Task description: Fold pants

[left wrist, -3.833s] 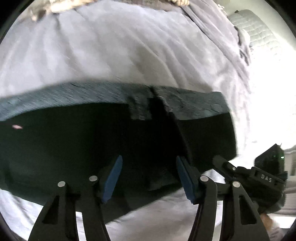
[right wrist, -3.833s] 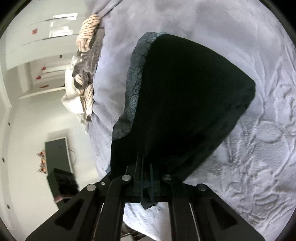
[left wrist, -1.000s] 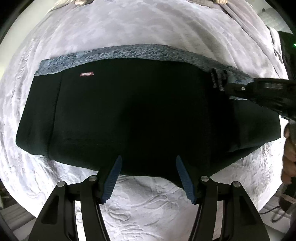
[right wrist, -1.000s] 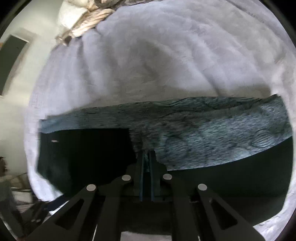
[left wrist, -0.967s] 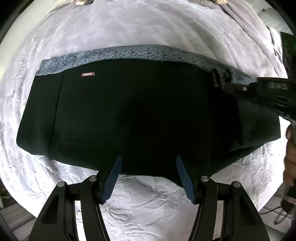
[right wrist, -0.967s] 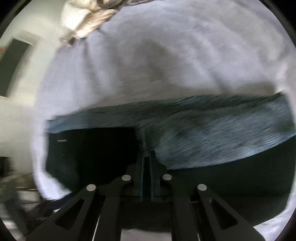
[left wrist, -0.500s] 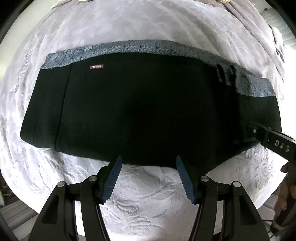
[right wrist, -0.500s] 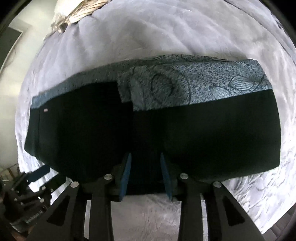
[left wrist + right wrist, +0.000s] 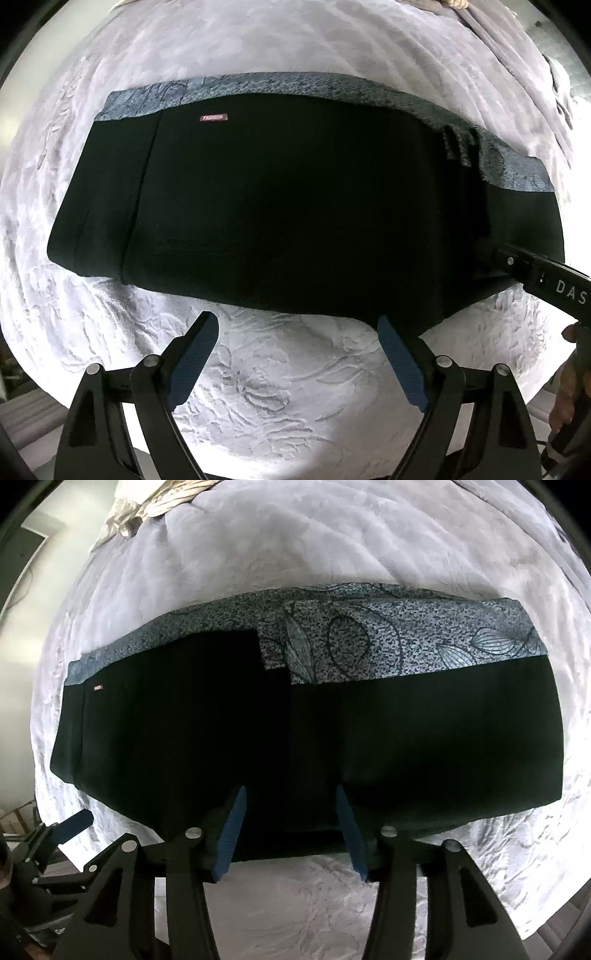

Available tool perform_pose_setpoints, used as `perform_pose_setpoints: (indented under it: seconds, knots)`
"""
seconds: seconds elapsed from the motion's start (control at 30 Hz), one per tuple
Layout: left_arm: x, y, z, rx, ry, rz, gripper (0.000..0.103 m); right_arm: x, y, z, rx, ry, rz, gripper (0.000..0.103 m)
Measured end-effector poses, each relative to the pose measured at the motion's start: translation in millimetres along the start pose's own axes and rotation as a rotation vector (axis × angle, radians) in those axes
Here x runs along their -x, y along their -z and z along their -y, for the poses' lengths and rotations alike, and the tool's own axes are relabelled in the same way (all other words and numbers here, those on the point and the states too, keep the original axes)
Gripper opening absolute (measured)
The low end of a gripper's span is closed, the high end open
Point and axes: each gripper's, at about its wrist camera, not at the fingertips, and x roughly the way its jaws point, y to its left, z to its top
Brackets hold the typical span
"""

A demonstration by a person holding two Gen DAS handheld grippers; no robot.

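The black pants [image 9: 295, 199] lie folded flat on the pale grey bedspread [image 9: 280, 387], with a blue patterned band [image 9: 332, 83] along the far edge and a small red label [image 9: 213, 118] near the left. In the right wrist view the pants [image 9: 406, 746] fill the middle, the patterned band [image 9: 406, 646] widest at the right. My left gripper [image 9: 297, 332] is open and empty, just short of the pants' near edge. My right gripper [image 9: 290, 808] is open over the near edge of the pants, holding nothing; it also shows in the left wrist view [image 9: 535, 277].
Crumpled striped bedding [image 9: 162, 502] lies at the far end of the bed. The bedspread [image 9: 295, 904] extends on all sides of the pants. The left gripper's blue pad [image 9: 74, 825] shows at the left in the right wrist view.
My right gripper let go of the folded-over pants and opened, then drew back to the near edge. My left gripper backed away slightly. The pants now lie flat.
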Motion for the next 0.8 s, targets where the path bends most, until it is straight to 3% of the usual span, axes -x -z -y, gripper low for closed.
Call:
perform_pose_setpoints:
  seconds: [0.17,0.37,0.43,0.63,0.7,0.8]
  knots:
    - [-1,8,-15,0.016,0.003,-0.004,0.089,-3,1,-22,0.036,0.005,-0.012,0.065]
    - [-8,8,-31,0.041,0.020,-0.018,0.089,0,6,-34,0.060,0.024,-0.016,0.065]
    - [-10,6,-39,0.051,0.033,-0.021,0.103,2,7,-36,0.066,0.029,-0.017,0.066]
    - [-15,3,-53,0.061,0.051,-0.017,0.103,2,8,-47,0.089,0.040,-0.023,0.066]
    - [-15,-2,-57,0.074,0.050,-0.018,0.103,2,10,-51,0.099,0.038,-0.026,0.074]
    - [-18,-1,-67,0.092,0.048,-0.020,0.103,1,11,-59,0.122,0.035,-0.032,0.075]
